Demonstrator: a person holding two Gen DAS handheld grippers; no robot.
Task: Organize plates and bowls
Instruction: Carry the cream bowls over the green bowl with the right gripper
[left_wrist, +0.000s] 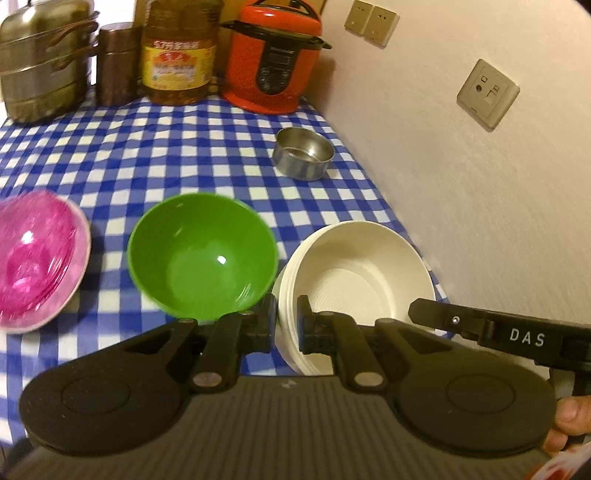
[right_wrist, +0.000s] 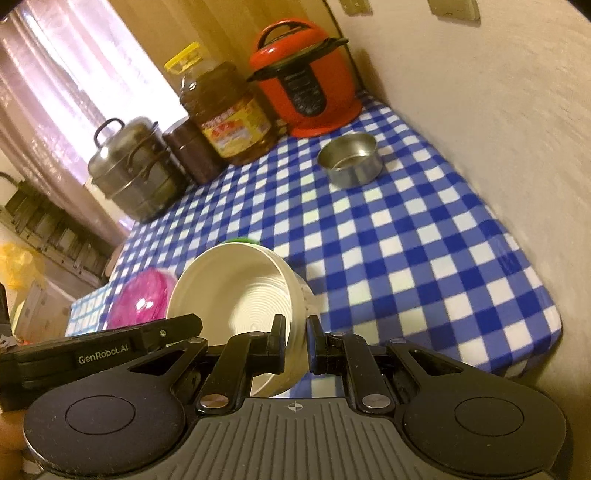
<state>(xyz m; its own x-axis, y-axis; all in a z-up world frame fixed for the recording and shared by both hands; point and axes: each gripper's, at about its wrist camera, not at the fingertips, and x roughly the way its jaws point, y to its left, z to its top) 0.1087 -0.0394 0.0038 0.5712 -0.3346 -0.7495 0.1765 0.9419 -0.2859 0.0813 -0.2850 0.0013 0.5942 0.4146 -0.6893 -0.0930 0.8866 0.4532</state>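
A stack of cream ribbed bowls (left_wrist: 354, 266) is at the table's near right, by the wall. My left gripper (left_wrist: 287, 321) is shut on the stack's near-left rim. My right gripper (right_wrist: 295, 345) is shut on the rim of the cream bowls (right_wrist: 236, 295), which appear tilted in the right wrist view. A green bowl (left_wrist: 203, 254) stands left of the stack; only its rim (right_wrist: 240, 240) peeks over the cream bowl. A pink bowl (left_wrist: 37, 254) sits farther left and also shows in the right wrist view (right_wrist: 142, 301). A small steel bowl (left_wrist: 303, 153) stands apart near the wall.
The blue-checked tablecloth (left_wrist: 147, 155) covers the table. At the back stand a red pressure cooker (left_wrist: 273, 59), an oil bottle (left_wrist: 179, 51), a brown canister (left_wrist: 114, 62) and a steel steamer pot (left_wrist: 44, 59). The wall (left_wrist: 461, 166) runs along the right.
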